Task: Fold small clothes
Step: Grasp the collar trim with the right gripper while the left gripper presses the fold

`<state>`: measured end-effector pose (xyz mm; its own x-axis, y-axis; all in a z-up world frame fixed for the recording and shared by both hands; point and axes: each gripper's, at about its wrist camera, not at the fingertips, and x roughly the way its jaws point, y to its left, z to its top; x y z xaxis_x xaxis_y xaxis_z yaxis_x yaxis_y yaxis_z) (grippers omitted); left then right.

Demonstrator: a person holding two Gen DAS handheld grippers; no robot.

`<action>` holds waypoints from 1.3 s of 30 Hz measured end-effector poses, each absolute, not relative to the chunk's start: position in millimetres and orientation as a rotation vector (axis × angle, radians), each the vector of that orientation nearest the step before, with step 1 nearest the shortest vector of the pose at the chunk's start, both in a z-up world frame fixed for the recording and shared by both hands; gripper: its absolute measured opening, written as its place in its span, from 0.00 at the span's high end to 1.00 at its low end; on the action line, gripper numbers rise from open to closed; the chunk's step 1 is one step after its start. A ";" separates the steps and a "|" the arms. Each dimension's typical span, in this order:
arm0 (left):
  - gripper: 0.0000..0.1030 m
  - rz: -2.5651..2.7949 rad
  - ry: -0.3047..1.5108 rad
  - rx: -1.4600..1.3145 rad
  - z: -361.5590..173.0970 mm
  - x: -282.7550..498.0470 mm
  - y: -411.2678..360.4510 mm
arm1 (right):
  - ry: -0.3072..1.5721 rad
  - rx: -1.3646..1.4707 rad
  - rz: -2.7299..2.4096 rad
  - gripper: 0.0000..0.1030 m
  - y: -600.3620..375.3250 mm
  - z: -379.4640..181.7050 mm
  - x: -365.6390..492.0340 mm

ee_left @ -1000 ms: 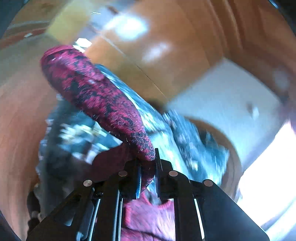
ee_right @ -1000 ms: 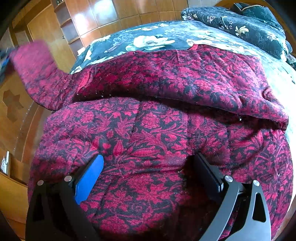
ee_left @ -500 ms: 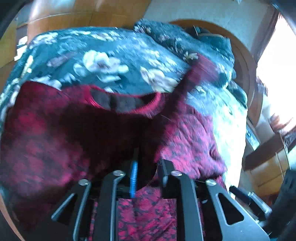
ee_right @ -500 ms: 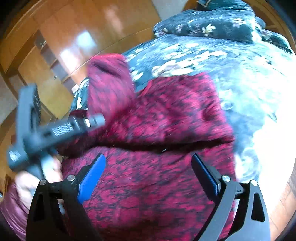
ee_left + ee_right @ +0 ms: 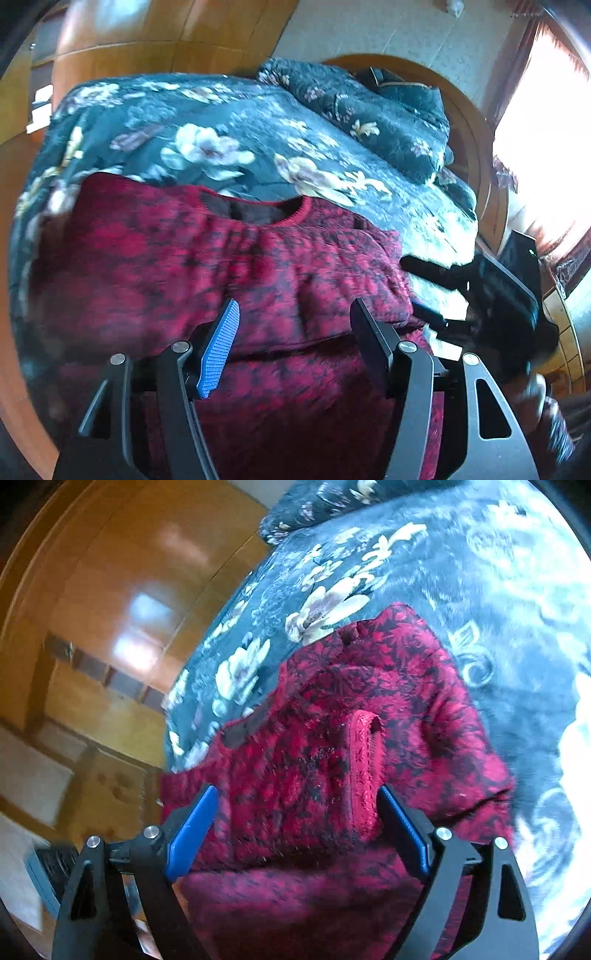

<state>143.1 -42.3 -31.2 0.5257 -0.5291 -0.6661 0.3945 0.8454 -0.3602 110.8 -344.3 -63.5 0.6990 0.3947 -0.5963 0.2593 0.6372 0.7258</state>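
Observation:
A red and black patterned sweater (image 5: 221,266) lies on a dark floral bedspread (image 5: 207,125), its neck opening toward the far side. A sleeve is folded across the body, its cuff (image 5: 364,760) showing in the right wrist view. My left gripper (image 5: 295,328) is open and empty just above the sweater's lower part. My right gripper (image 5: 295,812) is open and empty above the sweater (image 5: 332,716), with the cuff near its right finger. The right gripper also shows at the sweater's right edge in the left wrist view (image 5: 480,291).
Dark floral pillows (image 5: 369,110) lie at the head of the bed against a curved wooden headboard (image 5: 476,147). Wooden wardrobe panels (image 5: 122,602) stand beyond the bed's left side. A bright window (image 5: 546,147) is at the right.
My left gripper carried the sleeve over the sweater's body, opened and let it go. My right gripper stayed open and drew back to the sweater's right side.

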 end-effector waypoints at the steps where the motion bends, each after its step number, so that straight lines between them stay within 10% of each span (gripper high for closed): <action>1: 0.41 -0.535 0.849 -0.170 -31.5 142.0 -34.4 | 0.818 0.918 0.074 0.15 -345.1 -63.1 112.9; 3: 0.41 -0.478 0.847 -0.184 -33.6 142.3 -13.8 | 0.836 0.914 0.045 0.23 -346.6 -65.6 120.1; 9: 0.41 -0.329 0.848 -0.262 -35.5 149.3 47.6 | 0.967 0.733 -0.015 0.91 -336.7 -73.5 150.6; 17: 0.41 -0.267 0.802 -0.306 -19.7 176.0 80.1 | 0.728 0.433 -0.010 0.92 -336.2 13.4 135.3; 28: 0.40 -0.251 0.958 -0.326 -52.9 253.0 63.5 | 0.903 0.511 -0.107 0.92 -375.8 -71.8 150.8; 32: 0.80 -0.230 0.991 -0.309 -65.7 265.9 55.7 | 0.891 0.498 -0.094 0.92 -377.5 -70.4 152.1; 39: 0.79 -0.101 1.015 -0.238 -98.3 259.9 47.6 | 0.928 0.322 -0.154 0.92 -359.5 -86.7 161.6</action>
